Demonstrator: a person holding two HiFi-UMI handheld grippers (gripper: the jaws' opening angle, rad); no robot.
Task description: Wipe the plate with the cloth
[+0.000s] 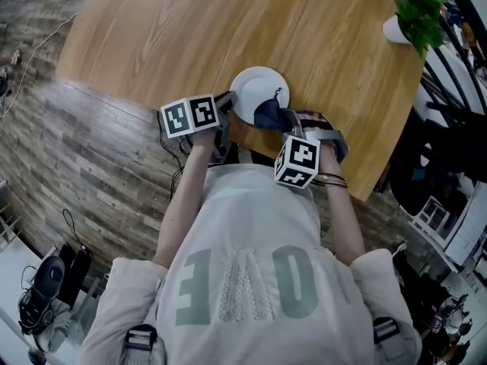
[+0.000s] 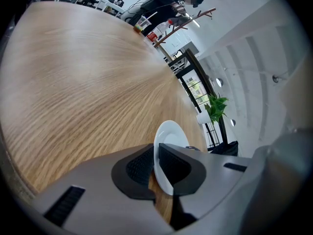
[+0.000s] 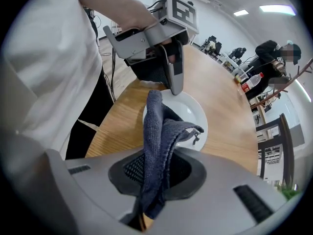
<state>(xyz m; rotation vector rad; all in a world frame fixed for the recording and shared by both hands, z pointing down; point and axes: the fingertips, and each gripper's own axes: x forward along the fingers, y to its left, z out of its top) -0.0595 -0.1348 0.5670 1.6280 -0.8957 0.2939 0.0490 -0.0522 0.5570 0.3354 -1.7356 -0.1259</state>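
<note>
- Head view: the white plate (image 1: 257,90) sits on the wooden table (image 1: 228,29), close to the edge where the person (image 1: 251,280) stands.
- The left gripper (image 1: 227,106) comes in from the left and meets the plate's near-left rim.
- The right gripper (image 1: 288,122) points steeply down just beside it. The dark blue cloth (image 1: 270,114) is bunched at its tip and lies on the plate's near-right edge.
- Far off at the table's right corner stands a plant (image 1: 417,10) in a white pot, well apart from the action.
- Left gripper view: the jaws are pinched on the plate's rim, one ribbed pad on each face and only the thin rim between them.
- The rest of the plate reaches out past the pads over the wood. Whether the gripped edge is lifted off the table cannot be told.
- Right gripper view: the jaws are clamped on the cloth, with a thick fold squeezed between the pads.
- The cloth's free end runs out beyond the jaws and drapes over the near part of the plate, a small tag dangling at its tip.
- Across the plate, the left gripper's fingers bite the opposite rim, with the person's arm behind them.
</note>
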